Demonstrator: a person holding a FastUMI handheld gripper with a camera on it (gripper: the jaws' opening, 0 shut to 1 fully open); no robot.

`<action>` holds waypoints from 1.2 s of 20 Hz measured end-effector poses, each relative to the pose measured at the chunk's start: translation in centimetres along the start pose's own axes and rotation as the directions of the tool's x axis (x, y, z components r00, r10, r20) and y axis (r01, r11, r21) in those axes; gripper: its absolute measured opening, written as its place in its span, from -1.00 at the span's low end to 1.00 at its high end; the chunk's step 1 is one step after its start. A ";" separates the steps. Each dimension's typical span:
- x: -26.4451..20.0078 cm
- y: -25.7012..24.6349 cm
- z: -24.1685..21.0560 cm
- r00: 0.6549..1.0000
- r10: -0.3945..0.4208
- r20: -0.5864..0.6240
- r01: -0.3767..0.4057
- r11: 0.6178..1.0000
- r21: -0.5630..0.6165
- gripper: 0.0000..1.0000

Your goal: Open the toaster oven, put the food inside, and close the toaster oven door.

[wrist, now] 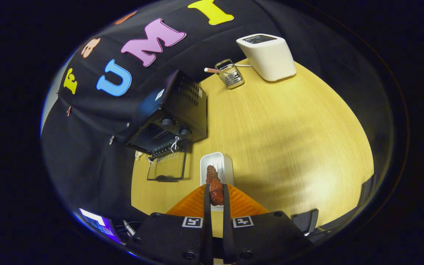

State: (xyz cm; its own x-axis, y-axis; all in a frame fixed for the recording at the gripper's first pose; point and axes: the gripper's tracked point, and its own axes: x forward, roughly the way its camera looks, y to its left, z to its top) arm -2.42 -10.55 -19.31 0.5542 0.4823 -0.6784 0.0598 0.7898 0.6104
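The tool (216,193) has its two black fingers (207,206) drawn close together, pressing on either side of the food (215,186), a reddish-brown, glazed, lumpy piece. The food's near end sits between the fingers and its far end pokes out just ahead of them. Right under the food is a white tray (227,161), long and narrow with rounded corners, resting on the pale wood surface (289,136).

Ahead and to the left of the tray stands the black oven (173,114), tilted in this view, with two round knobs (167,123) on its front. Its glass door (168,167) is folded down and open, lying just beside the tray's left edge, and a wire rack shows inside the opening.

Well beyond, near the far edge of the surface, sit a small wire basket (231,74) with a stick-like item lying across it and, just to its right, a white toaster (268,56).
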 end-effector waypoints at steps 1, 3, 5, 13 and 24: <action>-0.6 0.9 0.1 1.000 0.007 0.012 -0.007 1.000 0.011 -0.70; -0.8 3.1 -0.2 0.999 0.028 0.026 -0.029 0.999 0.031 -0.71; -0.2 6.0 -0.8 0.997 0.063 0.032 -0.065 0.997 0.047 -0.71; 6.7 17.3 -3.0 0.978 0.201 0.050 -0.204 0.977 0.066 -0.71; 17.9 23.6 -0.1 0.947 0.217 0.236 -0.241 0.968 0.076 -0.71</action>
State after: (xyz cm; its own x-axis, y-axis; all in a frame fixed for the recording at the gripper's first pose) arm 8.82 16.72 -17.10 0.7340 0.5388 -0.4134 -0.0121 0.6190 0.7853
